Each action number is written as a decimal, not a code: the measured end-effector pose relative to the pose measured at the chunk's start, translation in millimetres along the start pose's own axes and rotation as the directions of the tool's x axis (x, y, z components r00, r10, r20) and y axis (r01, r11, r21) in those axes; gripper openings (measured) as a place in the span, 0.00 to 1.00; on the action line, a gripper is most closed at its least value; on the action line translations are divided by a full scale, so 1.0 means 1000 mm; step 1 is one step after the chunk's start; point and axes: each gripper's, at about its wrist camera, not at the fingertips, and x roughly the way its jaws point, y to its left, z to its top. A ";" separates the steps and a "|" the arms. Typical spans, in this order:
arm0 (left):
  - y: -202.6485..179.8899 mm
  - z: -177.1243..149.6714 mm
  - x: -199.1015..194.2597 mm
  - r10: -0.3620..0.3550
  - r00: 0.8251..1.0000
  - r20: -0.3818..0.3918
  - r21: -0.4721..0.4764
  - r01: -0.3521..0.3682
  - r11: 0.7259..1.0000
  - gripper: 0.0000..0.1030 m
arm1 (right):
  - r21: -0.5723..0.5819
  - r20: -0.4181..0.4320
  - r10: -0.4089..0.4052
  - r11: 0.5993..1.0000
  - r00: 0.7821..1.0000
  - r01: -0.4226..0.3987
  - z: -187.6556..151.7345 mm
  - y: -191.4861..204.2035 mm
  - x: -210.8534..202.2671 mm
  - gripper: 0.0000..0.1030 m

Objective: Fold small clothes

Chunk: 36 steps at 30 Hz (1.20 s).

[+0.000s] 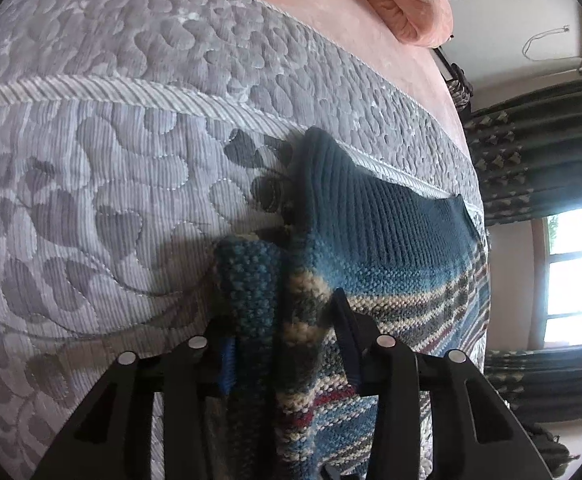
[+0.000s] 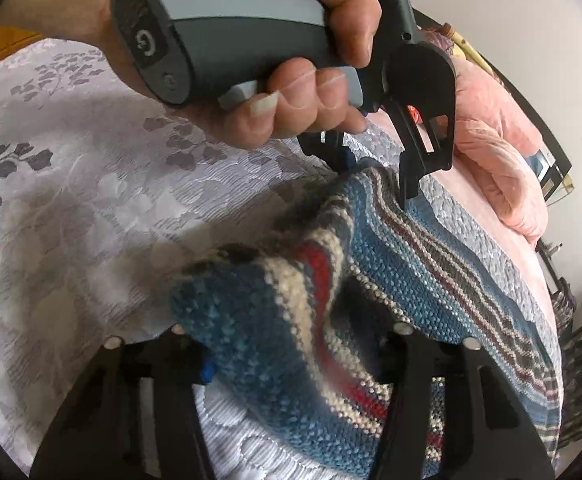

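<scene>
Striped knit garment [image 1: 391, 264] lying on a grey quilted bedspread [image 1: 103, 184], its ribbed blue hem toward the bedspread's corded seam. Left gripper [image 1: 287, 344] — jaws closed on a bunched fold of the knit, lifting it off the bedspread. Right gripper [image 2: 291, 356] — jaws likewise pinching a raised blue, cream and red fold at the garment's near edge. In the right wrist view, a hand [image 2: 291, 92] wraps the grey handle of the left gripper above the garment. Pink blanket [image 2: 503, 168] piled beyond the garment, past the bedspread's far edge.
</scene>
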 end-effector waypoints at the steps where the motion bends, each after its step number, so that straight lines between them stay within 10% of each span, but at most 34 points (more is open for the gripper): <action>1: -0.001 0.001 0.000 0.002 1.000 -0.001 0.000 -0.002 1.000 0.36 | 0.009 0.000 0.003 1.000 1.000 -0.003 0.001 -0.002 -0.001 0.39; 10: -0.022 0.005 -0.017 0.055 0.998 0.001 0.015 -0.055 0.998 0.24 | 0.090 0.015 0.040 0.995 0.999 -0.042 0.004 -0.024 -0.015 0.23; 36: -0.198 0.029 -0.055 0.205 0.976 0.069 0.131 -0.212 0.968 0.21 | 0.344 0.150 -0.043 0.939 0.988 -0.011 -0.001 -0.169 -0.124 0.20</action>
